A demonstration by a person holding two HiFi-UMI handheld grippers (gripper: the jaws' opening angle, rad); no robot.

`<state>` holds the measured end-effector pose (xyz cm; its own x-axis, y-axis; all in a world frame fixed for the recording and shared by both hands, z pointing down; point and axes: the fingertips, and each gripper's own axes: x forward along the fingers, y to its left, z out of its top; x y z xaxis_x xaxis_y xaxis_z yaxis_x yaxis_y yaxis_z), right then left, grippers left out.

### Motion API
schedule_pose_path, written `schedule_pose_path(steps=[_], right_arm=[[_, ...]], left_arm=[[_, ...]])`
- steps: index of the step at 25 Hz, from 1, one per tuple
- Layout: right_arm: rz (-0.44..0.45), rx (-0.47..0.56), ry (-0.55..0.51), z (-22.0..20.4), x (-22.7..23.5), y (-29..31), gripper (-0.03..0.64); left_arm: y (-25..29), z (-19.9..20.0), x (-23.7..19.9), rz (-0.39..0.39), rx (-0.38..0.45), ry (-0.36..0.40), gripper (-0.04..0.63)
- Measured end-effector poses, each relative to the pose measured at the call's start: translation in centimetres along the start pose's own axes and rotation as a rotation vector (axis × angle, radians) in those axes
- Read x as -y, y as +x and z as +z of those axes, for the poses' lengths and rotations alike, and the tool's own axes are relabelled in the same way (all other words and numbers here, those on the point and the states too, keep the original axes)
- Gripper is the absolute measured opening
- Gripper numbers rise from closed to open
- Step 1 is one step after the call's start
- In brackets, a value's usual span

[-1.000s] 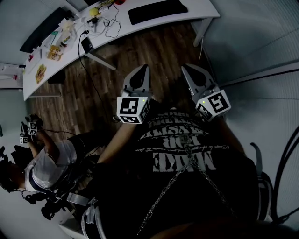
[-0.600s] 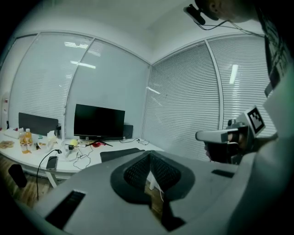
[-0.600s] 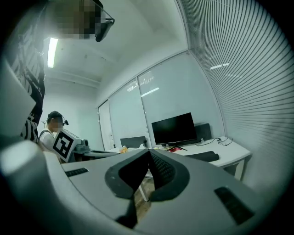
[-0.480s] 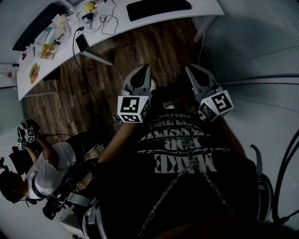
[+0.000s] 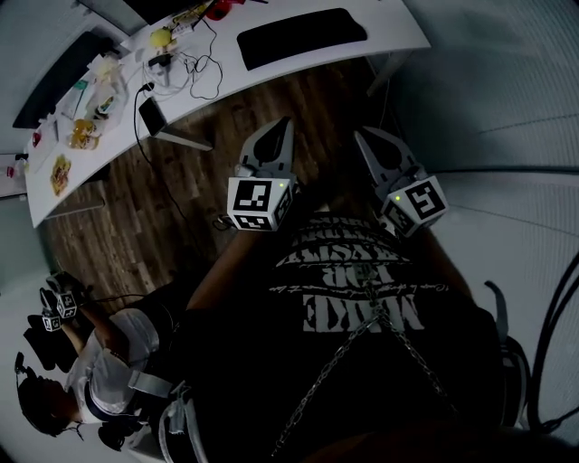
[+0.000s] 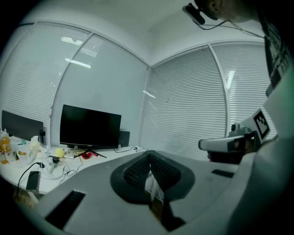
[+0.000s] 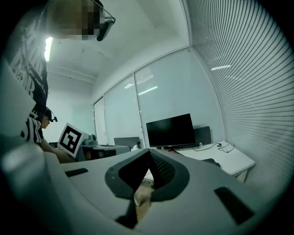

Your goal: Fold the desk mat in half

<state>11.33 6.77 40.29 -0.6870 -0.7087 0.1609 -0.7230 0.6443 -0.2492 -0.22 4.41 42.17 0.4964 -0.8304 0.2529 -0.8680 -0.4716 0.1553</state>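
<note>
- Desk mat (image 5: 303, 36) is lying flat on the bench (image 5: 398, 23), untouched.
- Left gripper (image 5: 286, 123) and right gripper (image 5: 362, 136) are hanging closed and empty.
- Arriving closed, they risk shoving its edge.

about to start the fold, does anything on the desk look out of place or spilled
Nothing looks spilled or damaged. The desk mat lies flat on the white desk. Only the desk's left part looks untidy: loose cables tangle among small items, and a phone sits right at the front edge.
</note>
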Motion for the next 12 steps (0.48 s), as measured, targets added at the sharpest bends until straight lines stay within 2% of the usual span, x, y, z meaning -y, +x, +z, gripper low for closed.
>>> schedule_pose_path(steps=[3,9,12], right_arm=[[0.005,-0.013,0.008,0.6,-0.4,1.8,0.000],[0.009,-0.042,0.024,0.5,2.0,6.5,0.000],[0.011,-0.063,0.015,0.7,1.8,8.0,0.000]], left_arm=[[1.1,0.9,-1.5,-0.015,-0.003,0.006,0.008],[4.8,0.2,-5.3,-0.016,-0.039,-0.027,0.008],[5.4,0.8,-6.7,-0.020,-0.036,-0.038,0.008]])
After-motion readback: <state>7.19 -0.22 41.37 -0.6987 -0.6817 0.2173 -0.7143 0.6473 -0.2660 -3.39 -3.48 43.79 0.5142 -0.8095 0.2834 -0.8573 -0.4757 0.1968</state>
